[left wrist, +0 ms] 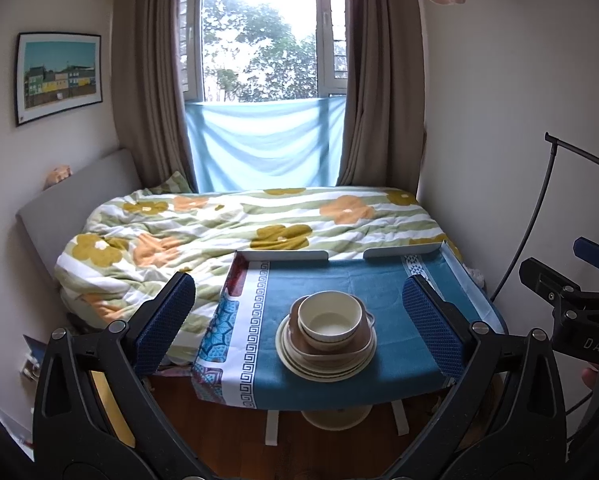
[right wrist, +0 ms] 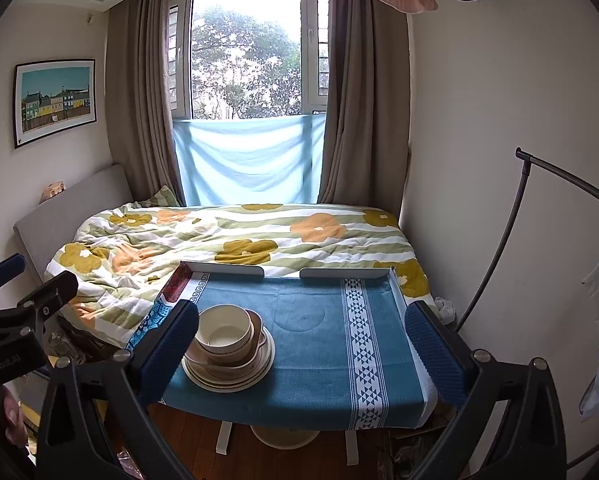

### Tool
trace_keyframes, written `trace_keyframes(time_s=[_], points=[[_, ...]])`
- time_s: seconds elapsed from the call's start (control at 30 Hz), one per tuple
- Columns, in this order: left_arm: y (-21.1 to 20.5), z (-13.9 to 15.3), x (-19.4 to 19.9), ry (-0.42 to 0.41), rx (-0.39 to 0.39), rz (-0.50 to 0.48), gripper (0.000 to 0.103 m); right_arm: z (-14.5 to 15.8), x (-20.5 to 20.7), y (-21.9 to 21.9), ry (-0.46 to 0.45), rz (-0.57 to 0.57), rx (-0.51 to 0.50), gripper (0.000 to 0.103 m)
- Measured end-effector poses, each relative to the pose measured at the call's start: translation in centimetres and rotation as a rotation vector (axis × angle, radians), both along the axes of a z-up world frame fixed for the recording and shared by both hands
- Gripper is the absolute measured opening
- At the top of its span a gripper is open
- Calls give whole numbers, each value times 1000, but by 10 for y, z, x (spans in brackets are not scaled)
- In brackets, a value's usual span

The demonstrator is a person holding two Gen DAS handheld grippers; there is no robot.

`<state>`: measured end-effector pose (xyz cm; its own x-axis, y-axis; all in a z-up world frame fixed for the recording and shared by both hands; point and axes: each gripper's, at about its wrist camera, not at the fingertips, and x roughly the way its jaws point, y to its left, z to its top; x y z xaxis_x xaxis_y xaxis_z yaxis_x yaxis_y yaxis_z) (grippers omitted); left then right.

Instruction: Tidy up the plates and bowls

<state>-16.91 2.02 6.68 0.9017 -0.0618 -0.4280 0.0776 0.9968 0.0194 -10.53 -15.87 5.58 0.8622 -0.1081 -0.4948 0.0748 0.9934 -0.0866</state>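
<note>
Left wrist view shows the left gripper (left wrist: 299,320) spread wide and empty, held back from the table's near edge; the right gripper (right wrist: 303,340) is likewise released and empty. A cream bowl (left wrist: 328,320) sits nested in a brown handled bowl (left wrist: 331,340) atop stacked cream plates (left wrist: 325,362), near the table's (left wrist: 399,320) near edge on a blue tablecloth (left wrist: 339,280). Judging from this, the upper bowls look slightly tilted: nudging the stack could slide it off that edge, and a snagged cloth would drag everything.
</note>
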Motion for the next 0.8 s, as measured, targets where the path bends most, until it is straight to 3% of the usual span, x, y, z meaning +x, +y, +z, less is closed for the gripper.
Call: trace_keyframes(time_s=[0.8], points=[[3,0,-3,-11,14,9,103,1,-2,3,-10,-4,-4,102]])
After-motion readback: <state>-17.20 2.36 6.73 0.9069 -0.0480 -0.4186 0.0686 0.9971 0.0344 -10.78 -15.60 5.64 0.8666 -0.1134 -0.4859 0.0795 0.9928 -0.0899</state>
